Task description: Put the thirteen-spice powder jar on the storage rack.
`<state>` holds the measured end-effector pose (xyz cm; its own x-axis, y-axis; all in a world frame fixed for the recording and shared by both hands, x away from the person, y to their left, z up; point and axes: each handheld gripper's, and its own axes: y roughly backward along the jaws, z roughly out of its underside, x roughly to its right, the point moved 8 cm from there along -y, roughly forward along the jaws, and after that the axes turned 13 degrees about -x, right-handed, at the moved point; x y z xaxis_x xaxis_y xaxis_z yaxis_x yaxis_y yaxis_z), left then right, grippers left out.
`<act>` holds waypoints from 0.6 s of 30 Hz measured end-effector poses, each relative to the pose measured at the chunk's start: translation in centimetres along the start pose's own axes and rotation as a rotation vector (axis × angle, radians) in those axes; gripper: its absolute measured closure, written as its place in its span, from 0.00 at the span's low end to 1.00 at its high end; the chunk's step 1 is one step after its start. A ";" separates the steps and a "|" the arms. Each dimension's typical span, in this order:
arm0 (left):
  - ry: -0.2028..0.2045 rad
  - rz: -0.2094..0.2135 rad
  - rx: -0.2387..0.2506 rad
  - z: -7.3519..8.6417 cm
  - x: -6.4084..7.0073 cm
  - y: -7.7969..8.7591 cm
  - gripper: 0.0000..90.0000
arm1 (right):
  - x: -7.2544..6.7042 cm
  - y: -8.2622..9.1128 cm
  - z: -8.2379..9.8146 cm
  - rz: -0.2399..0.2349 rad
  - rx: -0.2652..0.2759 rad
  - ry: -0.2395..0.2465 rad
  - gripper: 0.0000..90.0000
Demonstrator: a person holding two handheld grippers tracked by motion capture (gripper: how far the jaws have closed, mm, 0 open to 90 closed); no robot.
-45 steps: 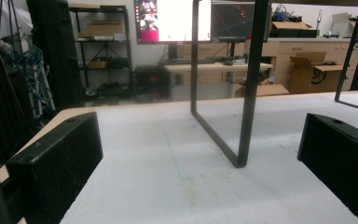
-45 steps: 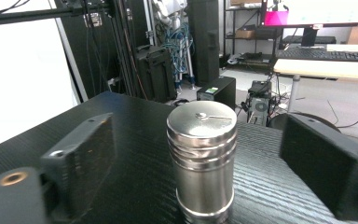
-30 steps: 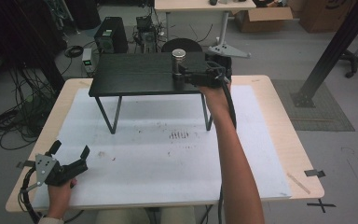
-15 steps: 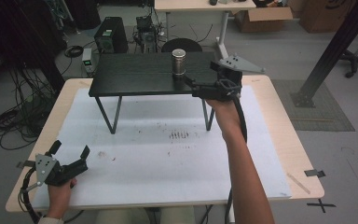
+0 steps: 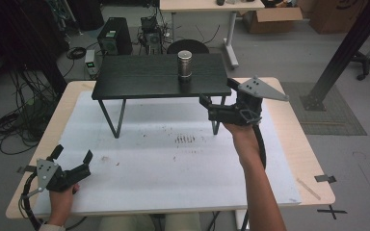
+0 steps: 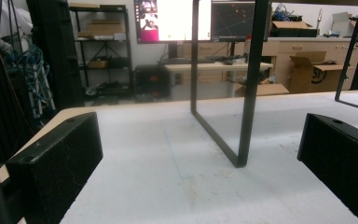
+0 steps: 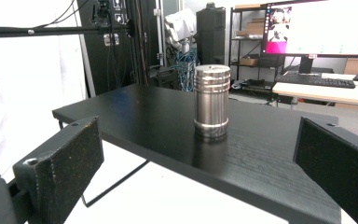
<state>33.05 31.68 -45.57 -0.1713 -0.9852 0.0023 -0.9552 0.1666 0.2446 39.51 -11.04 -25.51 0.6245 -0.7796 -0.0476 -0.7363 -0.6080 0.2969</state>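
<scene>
The metal canister (image 5: 185,64) stands upright on the black shelf (image 5: 139,77), near its front edge and toward its right end. The right gripper (image 5: 218,97) hangs just off that front right corner, jaws spread and empty, pointed at the canister. The step in hand looks like either an approach or a retreat; one moment cannot settle which. A grasp would call for a level advance until the jaws flank the canister. The left gripper (image 5: 72,160) rests released, well in front of the shelf.
</scene>
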 end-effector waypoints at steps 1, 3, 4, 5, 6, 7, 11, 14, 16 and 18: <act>0.000 0.000 0.000 0.0 0.0 0.0 0.00 | -0.1 0.2 0.2 0.002 0.000 0.004 0.01; 0.000 0.000 0.000 0.0 0.0 0.0 0.00 | -0.2 0.8 0.7 0.013 0.006 0.011 0.02; 0.000 0.000 0.001 0.0 0.0 0.0 0.00 | -0.2 1.0 0.9 0.015 0.010 0.013 0.02; 0.000 0.000 0.001 0.0 0.0 0.0 0.00 | -0.2 1.2 1.0 0.017 0.012 0.013 0.02; 0.000 0.000 0.000 0.0 0.0 0.0 0.00 | -0.2 1.4 1.3 0.019 0.012 0.014 0.02; 0.000 0.000 0.000 0.0 0.0 0.0 0.00 | -0.2 1.5 1.5 0.023 0.011 0.017 0.02; -0.001 0.000 0.001 0.0 0.0 0.0 0.00 | -0.1 1.9 2.8 0.038 0.007 0.021 0.01; -0.001 0.000 0.001 0.0 0.0 0.0 0.00 | 0.1 2.0 4.0 0.044 0.009 0.014 0.01; -0.001 0.000 0.001 0.0 0.0 0.0 0.00 | 0.2 2.0 4.8 0.047 0.004 0.009 0.01; -0.001 -0.001 0.001 0.0 0.0 0.0 0.00 | 0.4 2.0 5.6 0.051 0.003 0.004 0.01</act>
<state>33.02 31.69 -45.57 -0.1709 -0.9853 0.0015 -0.9556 0.1661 0.2433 36.83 -13.39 -30.30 0.5872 -0.8090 -0.0284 -0.7680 -0.5678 0.2962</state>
